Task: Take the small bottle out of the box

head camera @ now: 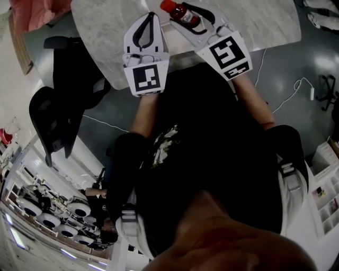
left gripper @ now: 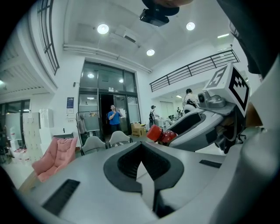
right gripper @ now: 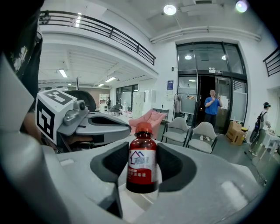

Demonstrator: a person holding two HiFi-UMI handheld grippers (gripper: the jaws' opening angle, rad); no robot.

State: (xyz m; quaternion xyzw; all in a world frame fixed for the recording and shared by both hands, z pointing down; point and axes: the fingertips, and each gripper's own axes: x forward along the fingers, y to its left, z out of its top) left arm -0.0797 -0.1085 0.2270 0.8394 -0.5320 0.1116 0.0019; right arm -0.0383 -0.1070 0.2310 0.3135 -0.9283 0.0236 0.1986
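Hovering over a marble table [head camera: 95, 32], right gripper [head camera: 186, 12] fingers [right gripper: 175, 164] pinch the small bottle [right gripper: 142, 166], left gripper [left gripper: 141, 165] fingers [left gripper: 124, 165] closed.

The small bottle [right gripper: 141, 164] is dark red with a red cap and white label (blue house outline). The left gripper [left gripper: 141, 164] and right gripper [right gripper: 142, 153] are pale grey.

I'm holding the small bottle [head camera: 181, 14] in my right gripper [head camera: 189, 16] over the marble table [head camera: 100, 32], my left gripper [head camera: 151, 18] hovering alongside.
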